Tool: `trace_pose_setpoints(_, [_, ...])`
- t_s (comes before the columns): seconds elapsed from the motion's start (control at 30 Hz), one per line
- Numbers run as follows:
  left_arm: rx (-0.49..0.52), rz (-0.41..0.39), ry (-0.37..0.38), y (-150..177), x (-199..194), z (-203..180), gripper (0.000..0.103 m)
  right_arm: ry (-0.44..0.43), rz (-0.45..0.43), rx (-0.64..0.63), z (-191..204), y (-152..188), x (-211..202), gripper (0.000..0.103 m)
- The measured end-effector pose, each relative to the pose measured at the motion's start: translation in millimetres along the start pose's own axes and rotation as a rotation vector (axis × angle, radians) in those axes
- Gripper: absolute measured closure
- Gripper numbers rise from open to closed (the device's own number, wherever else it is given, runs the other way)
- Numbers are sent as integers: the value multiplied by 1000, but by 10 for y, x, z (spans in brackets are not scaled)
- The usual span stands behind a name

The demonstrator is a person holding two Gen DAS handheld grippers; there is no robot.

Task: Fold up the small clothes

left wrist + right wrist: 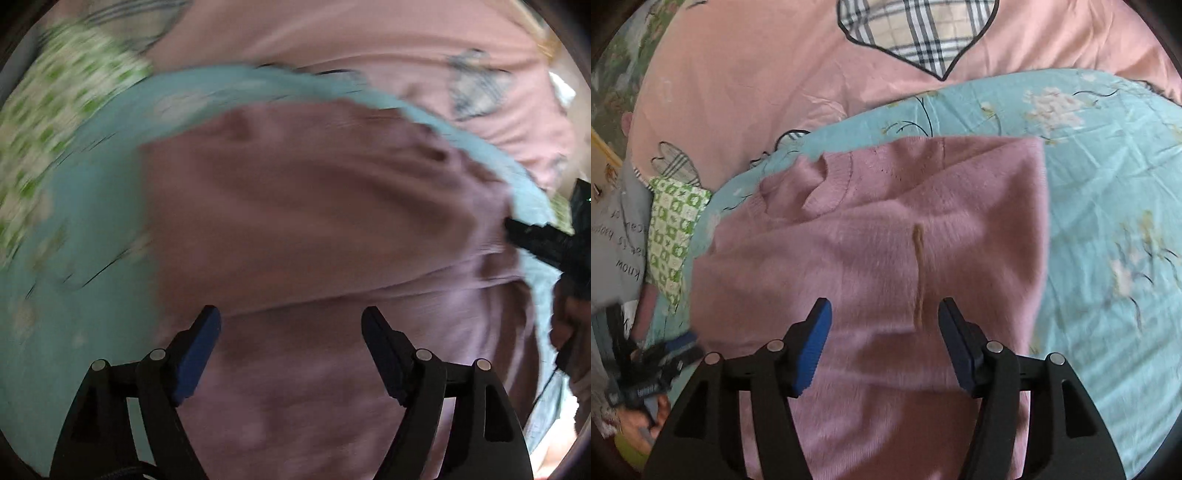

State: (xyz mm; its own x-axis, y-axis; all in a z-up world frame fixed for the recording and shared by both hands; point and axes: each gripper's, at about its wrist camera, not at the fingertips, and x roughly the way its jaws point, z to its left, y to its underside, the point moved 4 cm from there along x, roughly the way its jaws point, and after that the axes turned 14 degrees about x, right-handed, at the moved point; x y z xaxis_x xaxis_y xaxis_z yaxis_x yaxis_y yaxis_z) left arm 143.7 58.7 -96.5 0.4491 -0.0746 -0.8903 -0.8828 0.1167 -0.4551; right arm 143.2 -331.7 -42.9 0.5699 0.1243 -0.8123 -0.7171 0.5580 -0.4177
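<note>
A small mauve-pink knit sweater (pixel 886 240) lies on a light blue floral sheet (pixel 1108 221), neckline toward the far left, with a tan stripe down its middle. My right gripper (pixel 884 314) is open and empty just above the sweater's near part. My left gripper (pixel 291 321) is open and empty over the same sweater (pixel 314 221); that view is blurred. The right gripper also shows at the right edge of the left wrist view (pixel 517 229), at the sweater's edge. The left gripper shows at the lower left of the right wrist view (pixel 676 350).
A pink cover (pixel 775 74) with plaid heart patches lies beyond the blue sheet. A green-and-white patterned cloth (pixel 676 229) lies at the left beside the sweater. Grey printed fabric (pixel 617 240) is at the far left edge.
</note>
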Motion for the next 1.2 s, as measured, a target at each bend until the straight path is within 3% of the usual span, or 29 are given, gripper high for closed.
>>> trace_pose_setpoints(0.17, [-81,5,-107,214,61,411,24,-5,30,47,-11,-98,320,43])
trace_pose_setpoints(0.23, [-98,15,-125,253,165,491,24,-15,42,48,37,-85,387,74])
trace_pose_setpoints(0.27, [-107,26,-139,241,235,519,24,-3,56,42,68,-74,413,95])
trace_pose_setpoints(0.43, [-171,4,-196,35,349,637,29,-102,24,68,224,-123,119,96])
trace_pose_setpoints(0.57, [-173,-31,-207,-78,314,648,30,-247,-143,127,198,-315,-643,97])
trace_pose_setpoints(0.67, [-145,-24,-188,-125,331,576,30,-131,-250,145,-167,-344,-941,97])
trace_pose_setpoints(0.73, [-108,-13,-189,-127,371,475,30,-41,-194,205,-556,-289,-770,97])
trace_pose_setpoints(0.87, [-124,-4,-197,-45,346,497,33,11,-114,247,-845,-120,-463,97])
trace_pose_setpoints(1.1, [-334,-20,-80,147,322,938,32,-78,-120,197,-521,-101,-396,97])
trace_pose_setpoints(1.2, [-330,-6,-66,221,383,932,31,-43,-105,145,-432,-90,-306,97])
